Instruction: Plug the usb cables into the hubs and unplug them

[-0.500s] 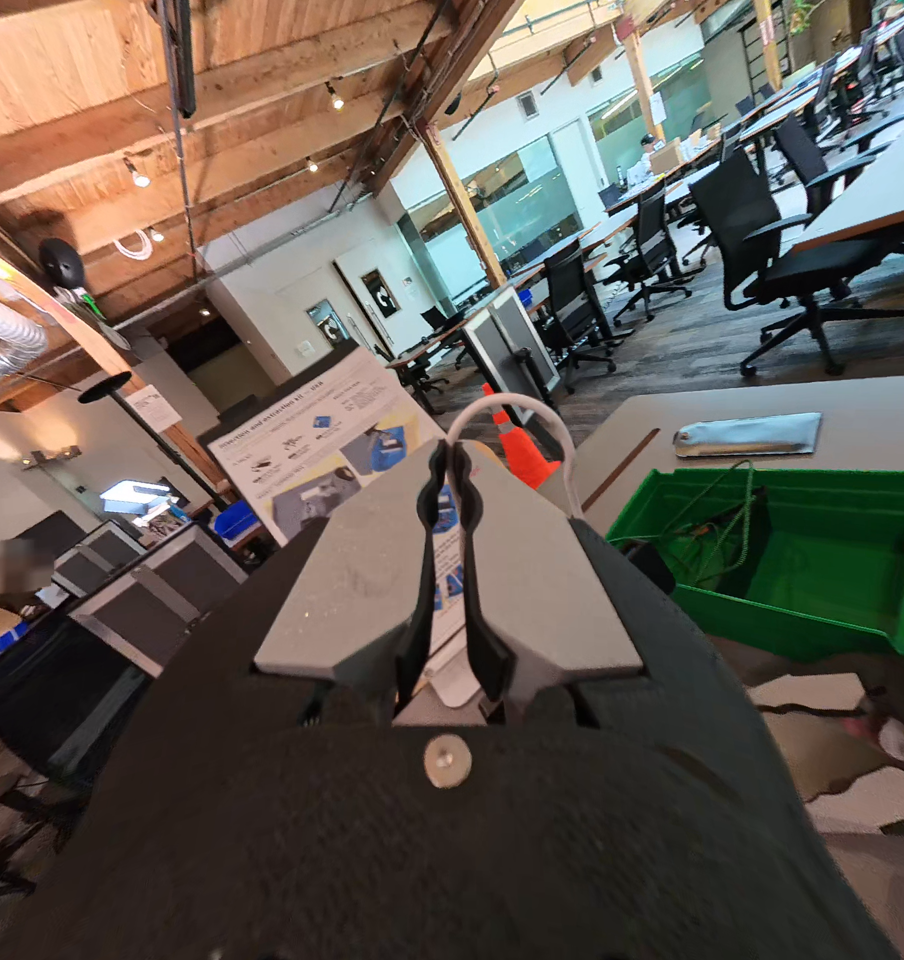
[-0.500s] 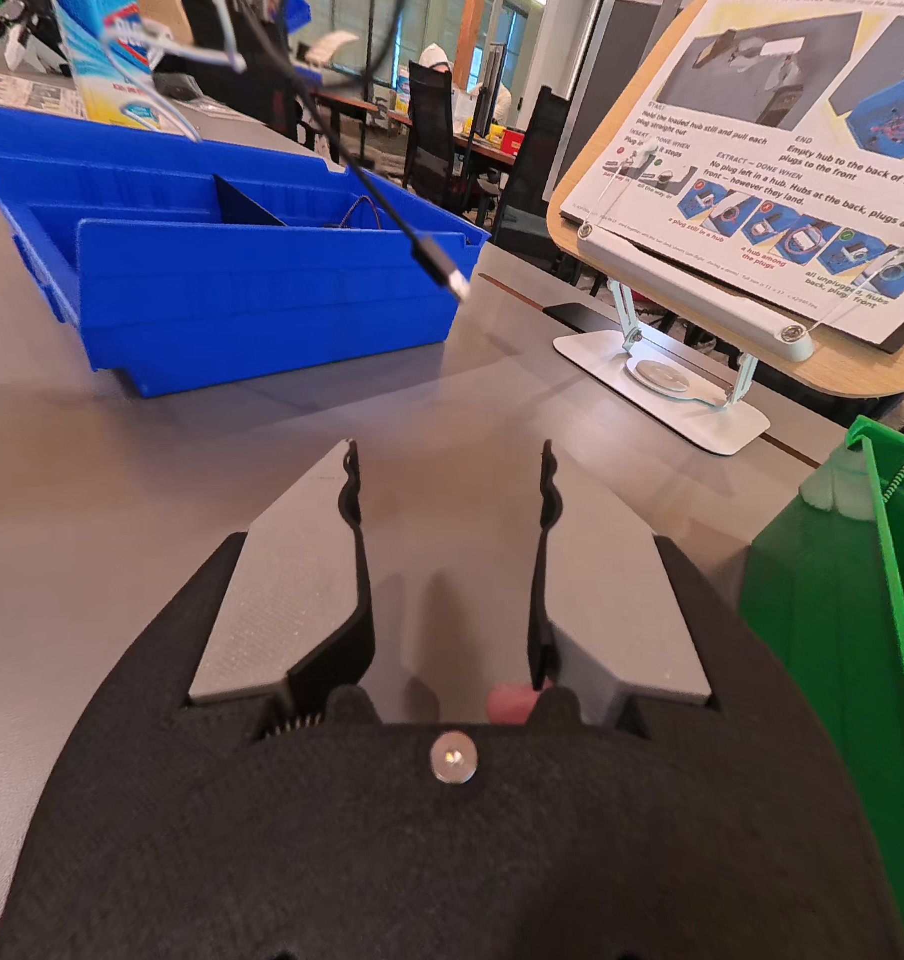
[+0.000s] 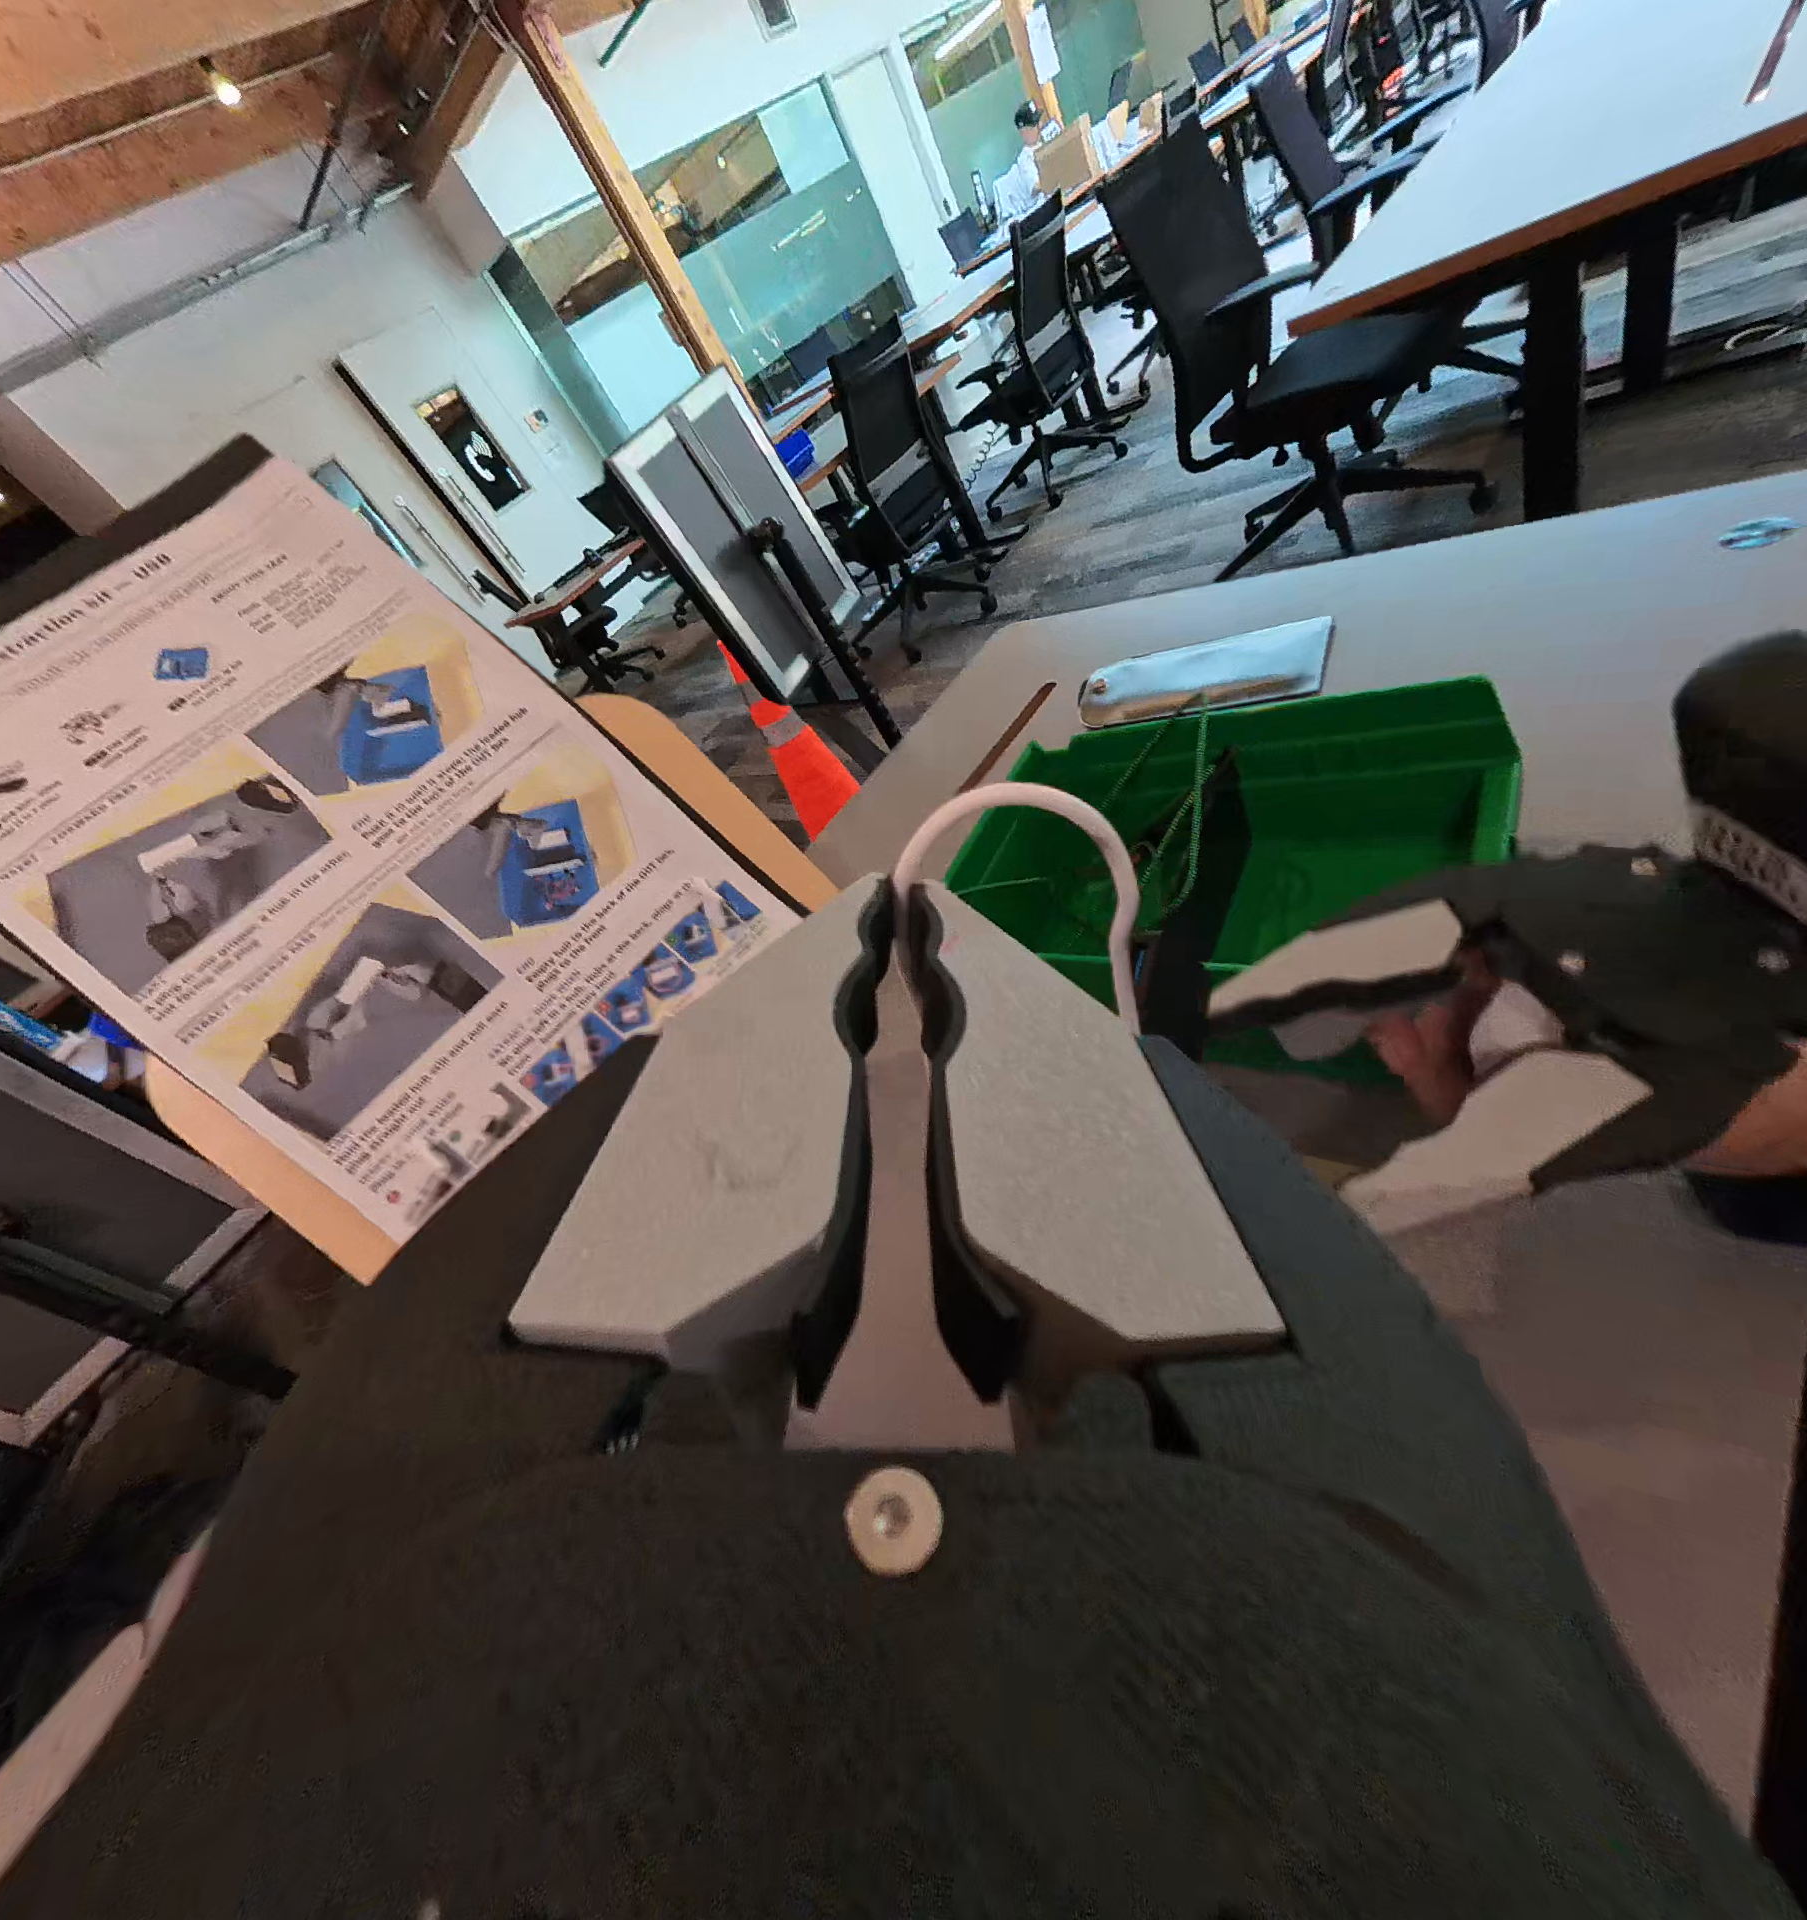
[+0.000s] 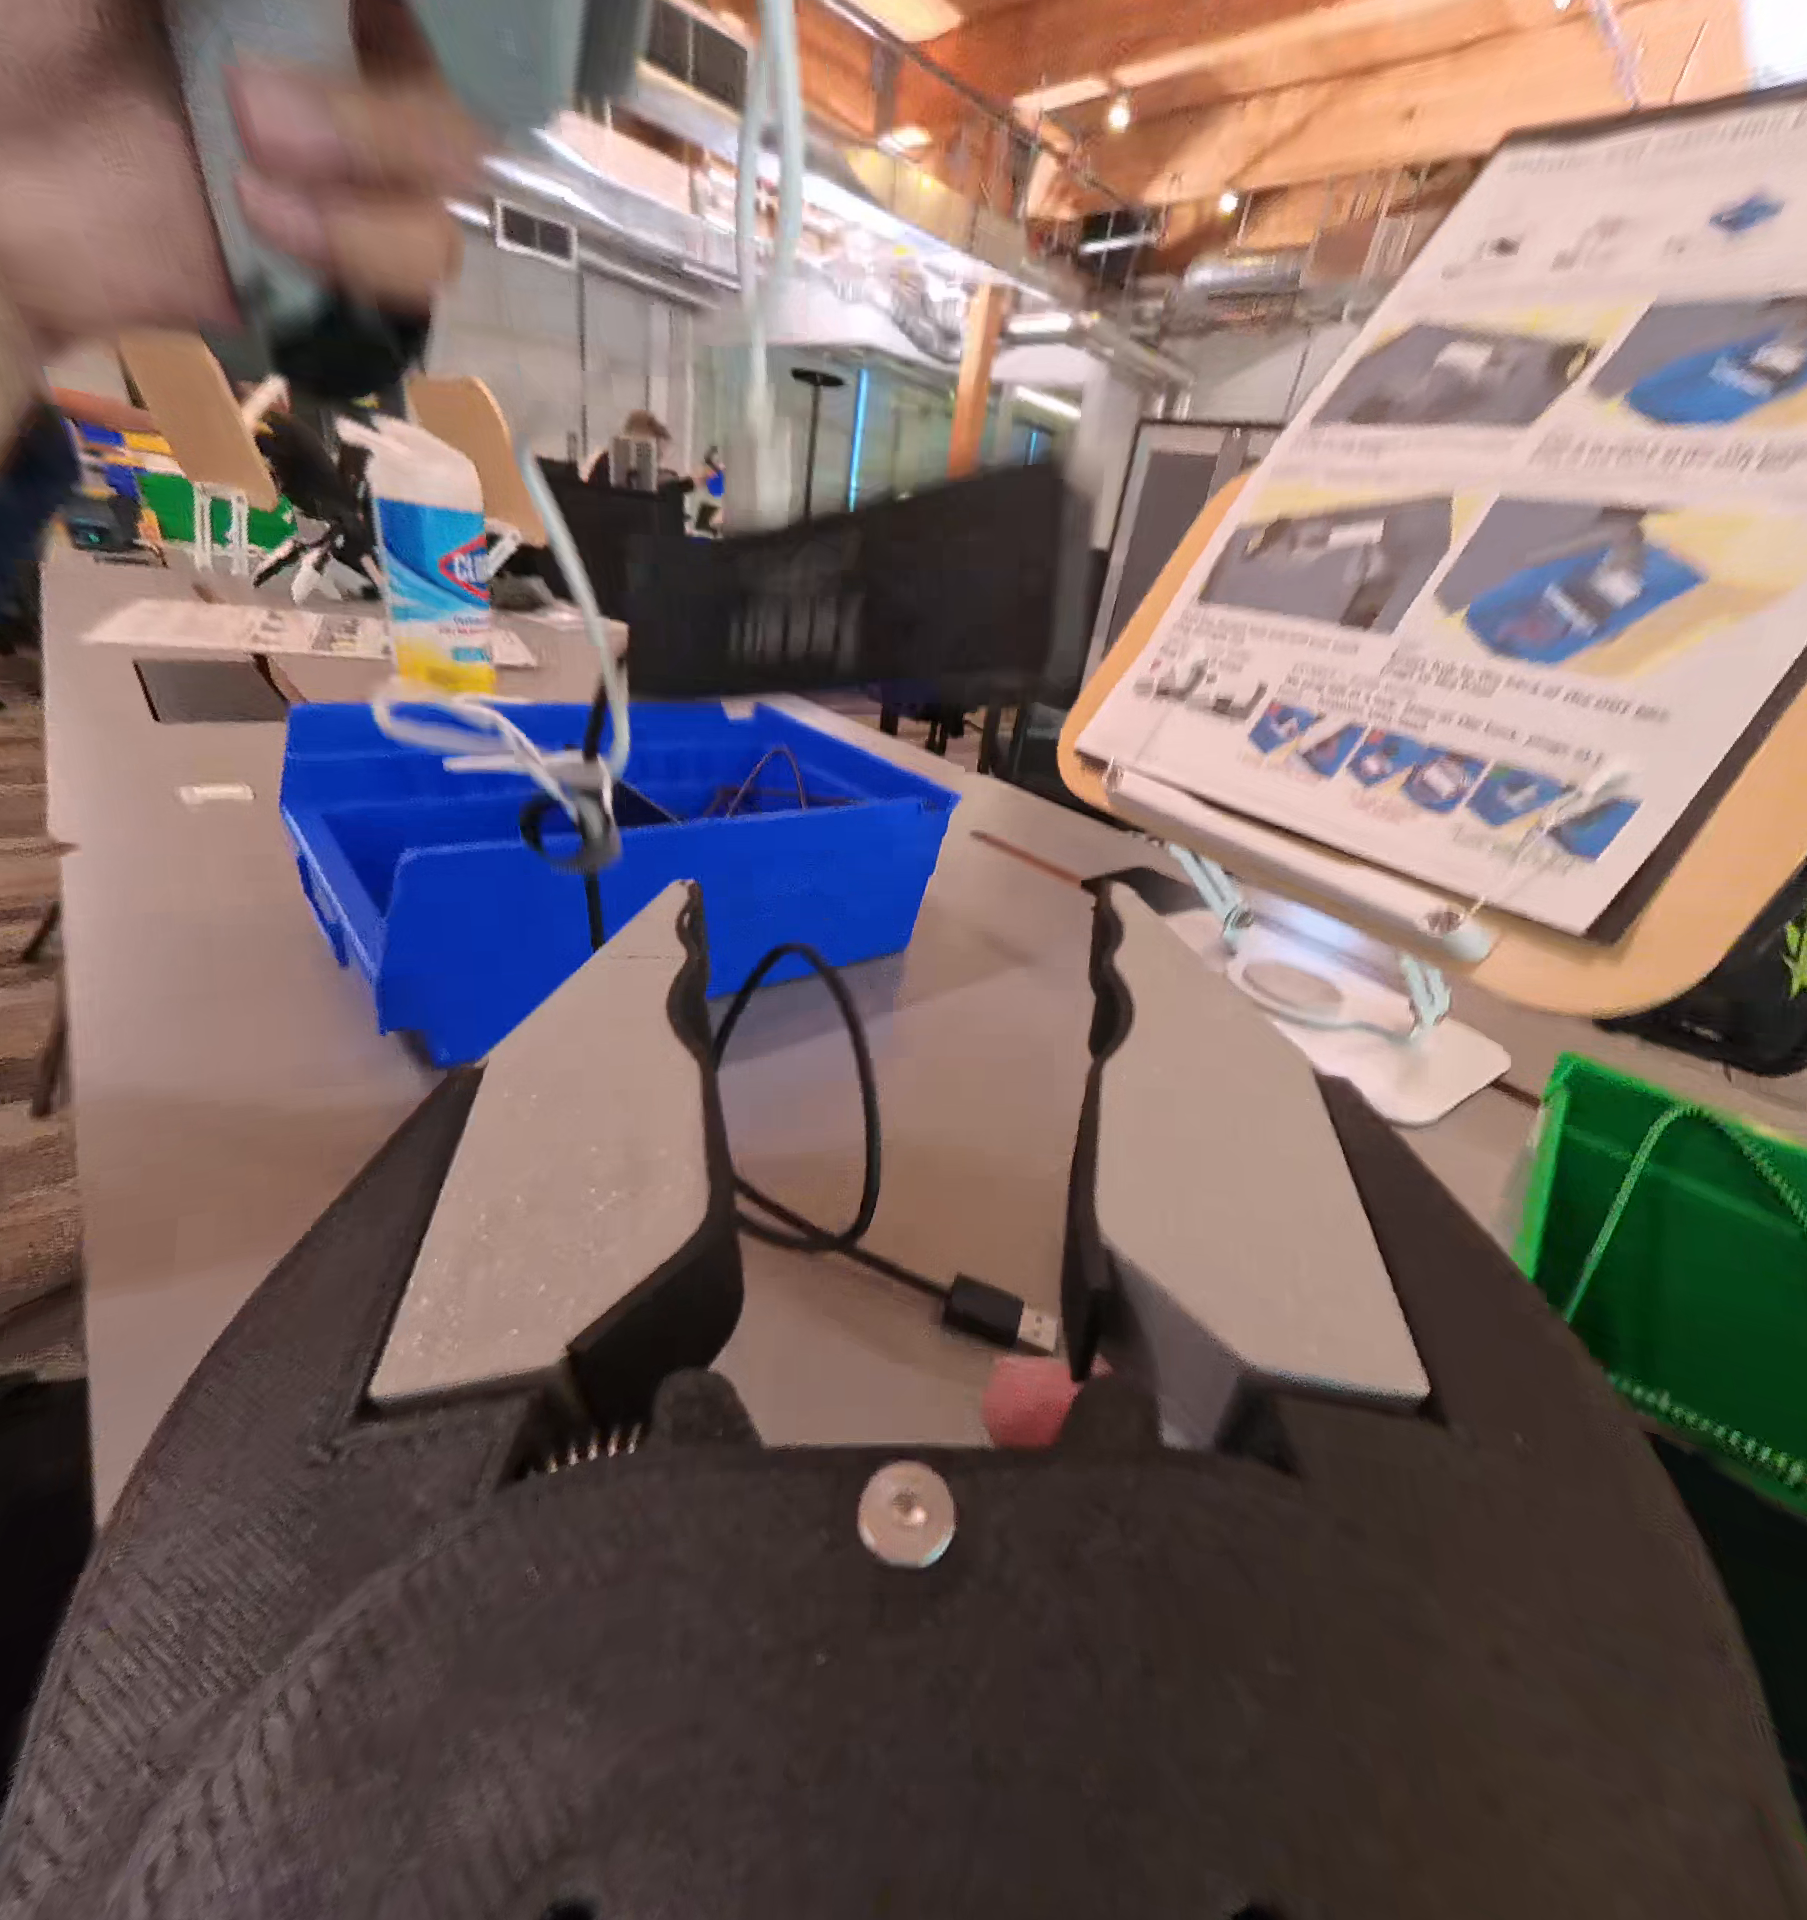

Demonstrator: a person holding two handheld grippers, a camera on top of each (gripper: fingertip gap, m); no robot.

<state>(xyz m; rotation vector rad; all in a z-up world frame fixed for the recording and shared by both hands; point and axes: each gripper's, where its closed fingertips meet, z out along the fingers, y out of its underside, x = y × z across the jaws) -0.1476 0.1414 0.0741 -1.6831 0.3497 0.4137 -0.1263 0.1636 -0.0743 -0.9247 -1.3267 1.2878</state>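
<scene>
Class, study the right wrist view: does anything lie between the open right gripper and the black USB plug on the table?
Nothing visible does. The right gripper is open, and the black USB plug lies on bare table between its fingers.

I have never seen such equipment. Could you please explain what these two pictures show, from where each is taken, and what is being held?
A person holds a two-finger gripper in each hand, and each carries a camera looking along its fingers. The left view shows the left gripper, shut on a white cable, raised above the table; the right gripper shows farther off beside a green bin. The right view shows the right gripper, open and empty, over a black cable lying on the table. Behind it stand a blue bin and an instruction sheet on a stand.
</scene>
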